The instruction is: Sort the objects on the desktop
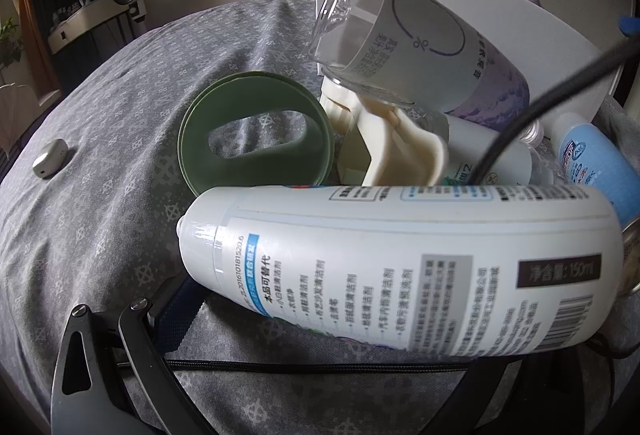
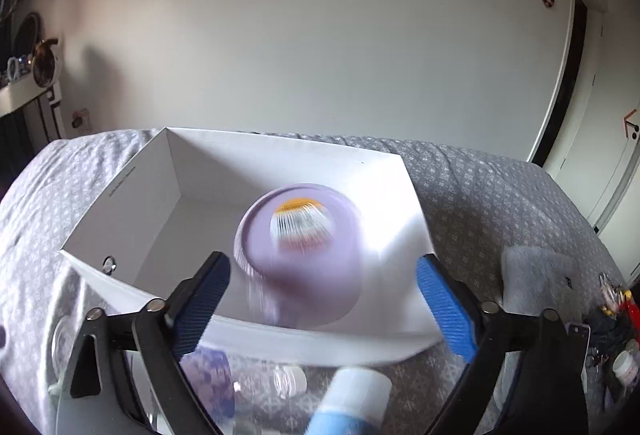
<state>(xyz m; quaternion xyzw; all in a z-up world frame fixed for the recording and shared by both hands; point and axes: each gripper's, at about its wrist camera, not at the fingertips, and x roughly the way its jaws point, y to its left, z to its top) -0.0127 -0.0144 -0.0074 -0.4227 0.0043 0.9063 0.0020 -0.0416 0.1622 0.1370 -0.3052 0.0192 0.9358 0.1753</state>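
On the grey patterned bedspread [image 2: 480, 187], my right gripper [image 2: 326, 299] gapes wide over the lavender jar [image 2: 304, 255] in the white box [image 2: 132, 203]; my left gripper [image 1: 160, 319] holds the white spray can [image 1: 400, 263].

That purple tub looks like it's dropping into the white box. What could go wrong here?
The purple tub is blurred between the open right claw, so it may bounce or land on its side in the white box. The box wall looks thin, and a knock might shift it on the wrinkled cloth. Over by the left claw, the big white bottle lies on its side amid a loose pile and a black cable, which could roll or snag.
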